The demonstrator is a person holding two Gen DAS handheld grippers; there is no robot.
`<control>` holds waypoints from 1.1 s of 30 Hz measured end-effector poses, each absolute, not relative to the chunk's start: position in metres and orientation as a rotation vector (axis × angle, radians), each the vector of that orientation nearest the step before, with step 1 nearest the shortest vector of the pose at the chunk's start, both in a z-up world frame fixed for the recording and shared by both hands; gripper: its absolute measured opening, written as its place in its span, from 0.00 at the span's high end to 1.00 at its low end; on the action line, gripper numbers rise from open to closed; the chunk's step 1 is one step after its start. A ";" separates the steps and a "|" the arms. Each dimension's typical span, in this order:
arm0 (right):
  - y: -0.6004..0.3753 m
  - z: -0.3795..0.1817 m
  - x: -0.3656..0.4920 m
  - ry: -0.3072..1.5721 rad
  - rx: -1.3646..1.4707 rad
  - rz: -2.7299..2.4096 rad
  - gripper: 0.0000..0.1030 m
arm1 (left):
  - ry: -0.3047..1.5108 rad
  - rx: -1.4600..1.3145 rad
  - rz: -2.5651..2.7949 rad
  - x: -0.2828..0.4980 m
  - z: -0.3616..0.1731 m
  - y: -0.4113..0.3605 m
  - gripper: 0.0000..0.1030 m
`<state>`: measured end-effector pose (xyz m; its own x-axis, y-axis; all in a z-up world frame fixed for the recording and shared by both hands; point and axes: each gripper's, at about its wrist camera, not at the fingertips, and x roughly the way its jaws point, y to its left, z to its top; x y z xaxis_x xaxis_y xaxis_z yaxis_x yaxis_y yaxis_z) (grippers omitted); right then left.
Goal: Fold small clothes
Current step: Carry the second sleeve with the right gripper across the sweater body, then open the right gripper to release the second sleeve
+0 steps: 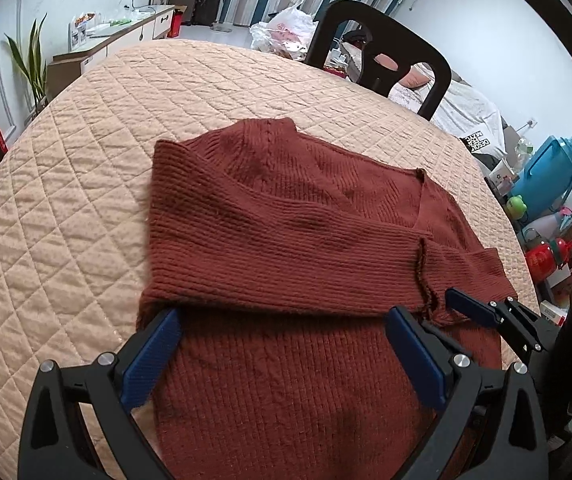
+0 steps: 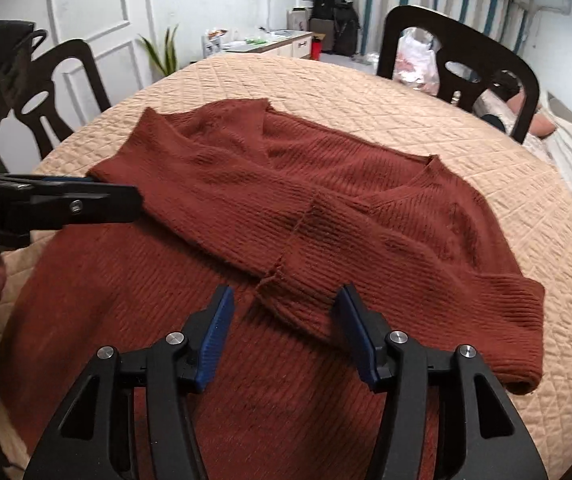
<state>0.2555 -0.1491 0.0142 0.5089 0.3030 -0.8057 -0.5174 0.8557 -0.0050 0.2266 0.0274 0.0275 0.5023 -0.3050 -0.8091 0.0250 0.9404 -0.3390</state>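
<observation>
The rust-red sweater (image 1: 294, 240) was spread flat on the quilted table cover (image 1: 86, 184), both sleeves already crossed over the chest. The left gripper (image 1: 286, 356) was held low over the lower body panel, its jaws wide apart and empty. The right gripper (image 2: 286, 336) was likewise parted and empty, with the folded sleeve cuff (image 2: 298, 292) between its blue pads (image 2: 216, 340); contact could not be made out, perhaps none. The hem would best be gripped evenly at both corners, lifted together, and laid over the sleeves without dragging them askew.
</observation>
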 end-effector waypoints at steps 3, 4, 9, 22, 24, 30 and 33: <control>-0.156 0.015 0.258 0.907 -0.250 0.454 0.71 | 1.027 -0.308 -0.210 0.226 0.029 0.029 0.01; -0.157 0.016 0.260 0.908 -0.244 0.446 0.75 | 1.025 -0.311 -0.211 0.225 0.029 0.029 0.01; -0.169 0.030 0.261 0.881 -0.180 0.444 0.91 | 1.026 -0.316 -0.214 0.225 0.028 0.030 0.01; -0.132 0.048 0.265 0.829 -0.159 0.561 0.91 | 1.018 -0.331 -0.217 0.223 0.032 0.035 0.01; -0.128 0.038 0.268 0.867 -0.153 0.569 0.91 | 1.018 -0.329 -0.215 0.223 0.032 0.035 0.01; -0.130 0.028 0.272 0.904 -0.107 0.581 0.86 | 1.020 -0.326 -0.212 0.223 0.032 0.035 0.01; -0.138 0.032 0.272 0.919 -0.078 0.574 0.68 | 1.020 -0.324 -0.211 0.223 0.032 0.035 0.01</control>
